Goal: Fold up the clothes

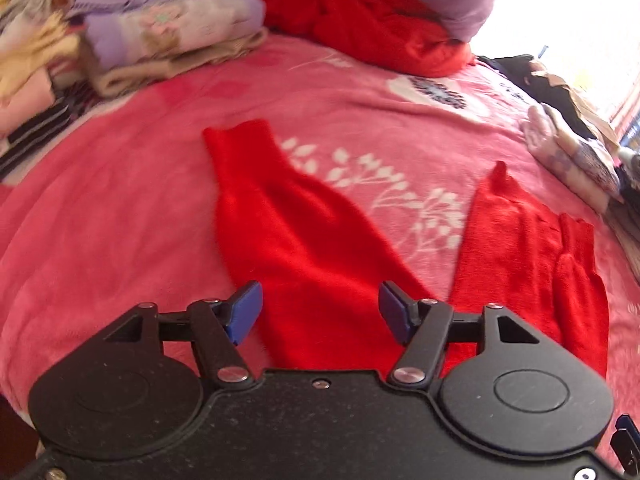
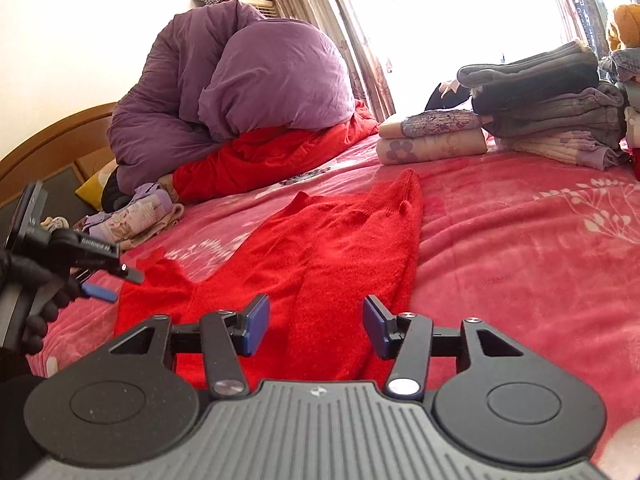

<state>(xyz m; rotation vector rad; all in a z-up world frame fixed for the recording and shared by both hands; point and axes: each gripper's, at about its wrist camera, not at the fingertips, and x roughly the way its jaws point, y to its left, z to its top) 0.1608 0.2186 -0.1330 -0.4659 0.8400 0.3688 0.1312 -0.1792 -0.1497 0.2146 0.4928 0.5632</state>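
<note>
Bedroom, bright window behind, bed spread with a pink flowered blanket [image 2: 520, 232]. On it, near the front edge, a red knitted garment [image 2: 340, 240], spread mostly flat, one long part [image 1: 280, 208] splayed off to the left and another part [image 1: 532, 240] lying to the right with a narrow strip doubled over along its edge. Not yet a neat packet: could be opened out ready for folding, or partway through with one edge turned in; cannot settle which. Farther out, folded stacks already there: a grey and lilac pile [image 2: 552, 112] at the right, a flowered lilac bundle [image 1: 168, 28] at the far left. Behind, another red garment [image 2: 272, 152] crumpled under a purple quilt [image 2: 240, 80], seemingly unfolded. So, some done, at least two red pieces left. Left gripper [image 1: 320, 312] spread wide, blue pads above the long red part, holding nothing; touching or just above, cannot tell. Right gripper [image 2: 316, 326] likewise spread wide over the near hem, empty.
</note>
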